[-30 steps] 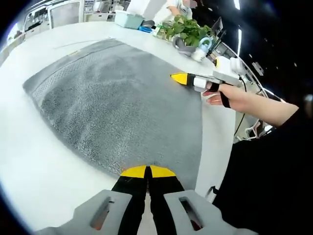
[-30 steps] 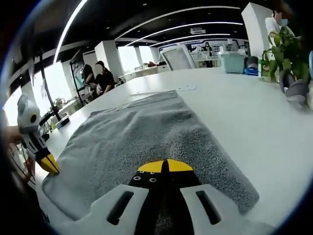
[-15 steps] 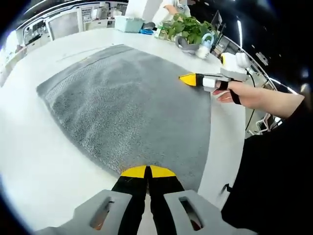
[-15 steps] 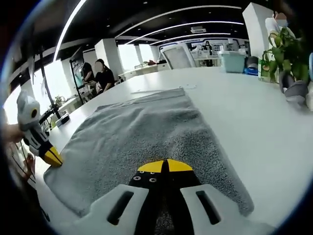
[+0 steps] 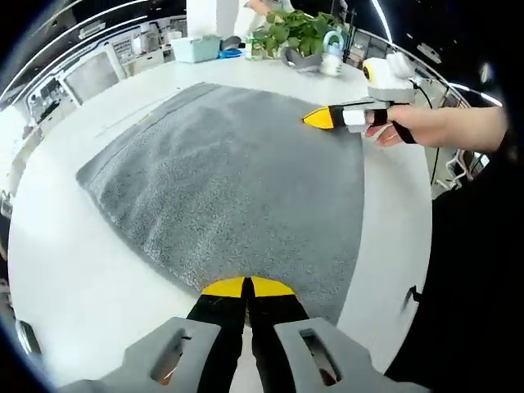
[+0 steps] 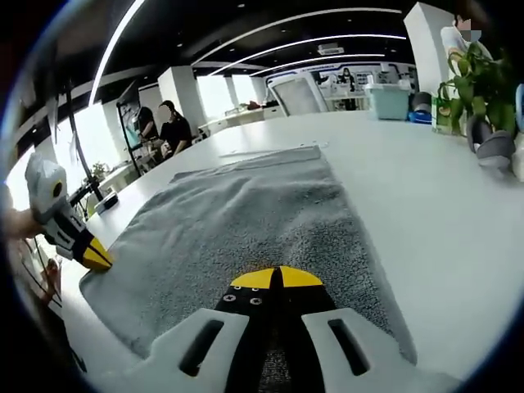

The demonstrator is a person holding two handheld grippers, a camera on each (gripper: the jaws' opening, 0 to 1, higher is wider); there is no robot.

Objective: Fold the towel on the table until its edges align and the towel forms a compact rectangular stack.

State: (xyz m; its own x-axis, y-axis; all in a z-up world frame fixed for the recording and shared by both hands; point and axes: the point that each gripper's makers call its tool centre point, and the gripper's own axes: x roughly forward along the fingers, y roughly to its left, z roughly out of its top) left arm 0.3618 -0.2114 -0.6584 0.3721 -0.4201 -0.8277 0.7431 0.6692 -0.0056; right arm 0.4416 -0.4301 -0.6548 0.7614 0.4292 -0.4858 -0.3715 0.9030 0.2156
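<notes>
Left gripper (image 5: 246,286), jaws pressed together on the near edge of the grey towel (image 5: 237,180); right gripper (image 6: 277,277) likewise clamped on the same near edge, further along, held in a person's hand (image 5: 409,131). Towel lies spread flat on the white table (image 5: 74,270). Potted plant (image 5: 295,29) and pale green box (image 5: 196,47) stand at the table's far side.

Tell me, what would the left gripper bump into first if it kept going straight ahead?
Probably nothing solid: the left gripper is shut on the near edge of the gray towel, so straight ahead it would slide over or bunch up the towel. Depth is hard to judge.
</notes>
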